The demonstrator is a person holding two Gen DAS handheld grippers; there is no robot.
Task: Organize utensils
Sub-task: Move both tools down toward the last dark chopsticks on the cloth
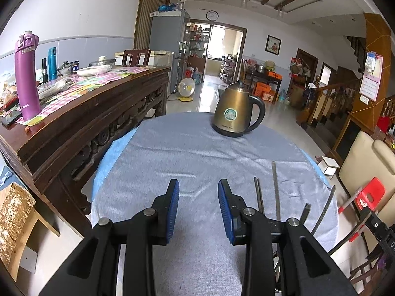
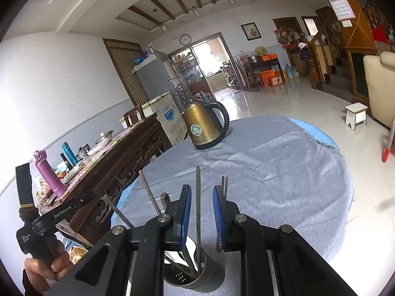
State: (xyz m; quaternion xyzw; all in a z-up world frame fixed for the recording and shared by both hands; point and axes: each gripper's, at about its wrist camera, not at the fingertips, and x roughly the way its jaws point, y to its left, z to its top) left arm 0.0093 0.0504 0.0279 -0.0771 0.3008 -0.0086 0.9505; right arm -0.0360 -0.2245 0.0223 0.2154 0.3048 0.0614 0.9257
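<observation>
A dark metal utensil holder [image 2: 197, 280] stands on the grey tablecloth [image 2: 271, 172] right under my right gripper [image 2: 201, 187]. Several metal utensil handles rise from it. One long metal handle [image 2: 198, 204] stands upright between the blue pads [image 2: 185, 212], with a gap on each side, so the jaws are slightly open and not pressing it. Other handles [image 2: 150, 192] lean out to the left. In the left wrist view my left gripper [image 1: 198, 185] is open over bare cloth with nothing between its fingers. The same handles [image 1: 276, 190] stand just to its right.
A bronze electric kettle [image 1: 237, 113] sits at the table's far side. A carved dark wooden sideboard [image 1: 103, 113] with a purple bottle [image 1: 26, 79] lines the left edge. A hand [image 2: 47, 268] grips the left gripper's handle. A red stool [image 1: 370, 193] and a cream chair [image 1: 367, 162] stand to the right.
</observation>
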